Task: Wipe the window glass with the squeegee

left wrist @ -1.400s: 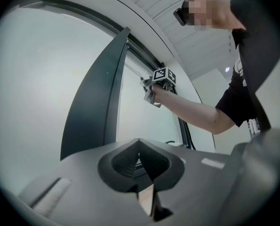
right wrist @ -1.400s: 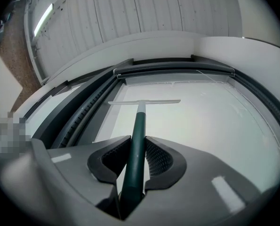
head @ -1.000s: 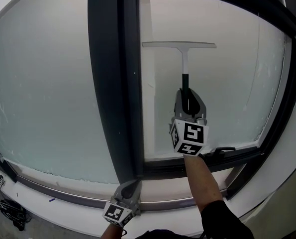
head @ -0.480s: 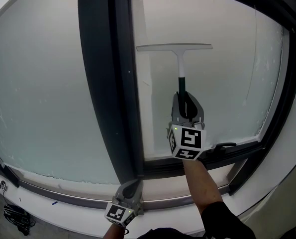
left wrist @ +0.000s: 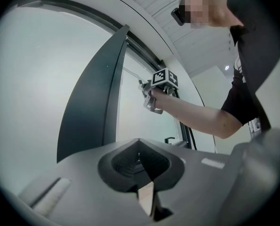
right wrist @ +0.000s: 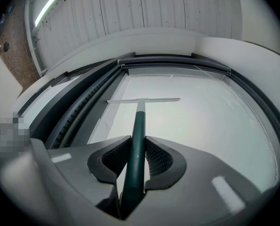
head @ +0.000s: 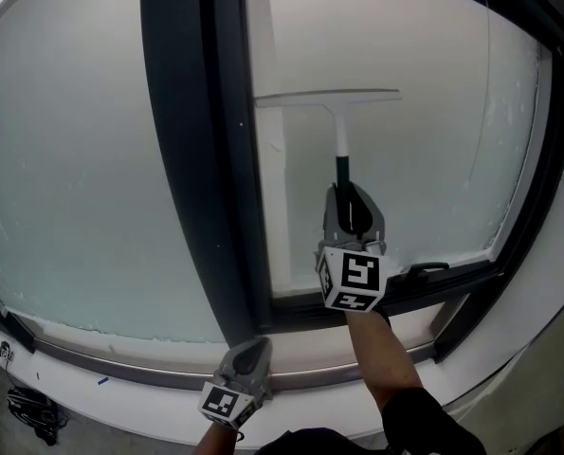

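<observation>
Head view: the squeegee (head: 339, 136) lies against the window glass (head: 433, 159) at centre frame, its pale blade level and its left end close beside the dark frame post (head: 191, 159); the right gripper (head: 353, 209) grips the green handle from below, while the left gripper (head: 251, 349) sits low in the frame at the sill, apart from the pane. A window handle (head: 426, 271) shows at the sash's lower edge, just right of the right gripper. Right gripper view – the only one showing the grip itself: the two jaws are clamped on the green handle of the squeegee (right wrist: 138, 126), which runs up the middle of the frame to the blade on the glass (right wrist: 201, 121), with ceiling panels (right wrist: 144, 8) above. Left gripper view: the left gripper (left wrist: 142, 161) has its jaws pressed together with nothing between them – and, at upper centre, the person's forearm (left wrist: 196, 114) reaches to the pane, a side aspect the other views lack
</observation>
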The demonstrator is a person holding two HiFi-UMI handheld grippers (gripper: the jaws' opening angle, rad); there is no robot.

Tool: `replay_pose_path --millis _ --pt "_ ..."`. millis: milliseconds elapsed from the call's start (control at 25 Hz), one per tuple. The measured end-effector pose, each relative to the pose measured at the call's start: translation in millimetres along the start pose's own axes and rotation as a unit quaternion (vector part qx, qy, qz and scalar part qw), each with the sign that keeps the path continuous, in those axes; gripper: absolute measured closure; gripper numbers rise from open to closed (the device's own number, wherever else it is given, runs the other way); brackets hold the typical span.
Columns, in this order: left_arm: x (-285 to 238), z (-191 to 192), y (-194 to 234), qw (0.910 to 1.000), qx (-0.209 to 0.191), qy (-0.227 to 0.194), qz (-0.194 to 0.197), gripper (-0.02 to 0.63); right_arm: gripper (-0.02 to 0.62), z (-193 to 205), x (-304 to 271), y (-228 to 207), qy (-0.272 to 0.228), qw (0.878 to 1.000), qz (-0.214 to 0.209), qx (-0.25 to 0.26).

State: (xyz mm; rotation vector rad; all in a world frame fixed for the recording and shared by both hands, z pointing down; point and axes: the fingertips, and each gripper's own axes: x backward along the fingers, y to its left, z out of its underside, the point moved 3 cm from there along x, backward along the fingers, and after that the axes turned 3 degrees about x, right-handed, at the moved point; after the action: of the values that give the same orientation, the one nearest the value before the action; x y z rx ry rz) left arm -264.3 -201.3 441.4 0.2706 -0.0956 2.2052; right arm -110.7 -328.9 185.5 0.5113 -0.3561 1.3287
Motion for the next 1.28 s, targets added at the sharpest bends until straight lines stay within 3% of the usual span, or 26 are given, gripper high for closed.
replay_pose_path --millis 840,1280 --pt "8.9 10.4 -6.1 0.9997 0.016 0.016 -0.004 0.606 0.500 46.1 34.7 10.4 0.052 0.998 -0.001 -0.021" --pt "13.4 4.9 -14.0 0.9998 0.022 0.002 0.001 0.606 0.500 57.5 52.8 15.3 0.065 0.998 0.004 -0.015"
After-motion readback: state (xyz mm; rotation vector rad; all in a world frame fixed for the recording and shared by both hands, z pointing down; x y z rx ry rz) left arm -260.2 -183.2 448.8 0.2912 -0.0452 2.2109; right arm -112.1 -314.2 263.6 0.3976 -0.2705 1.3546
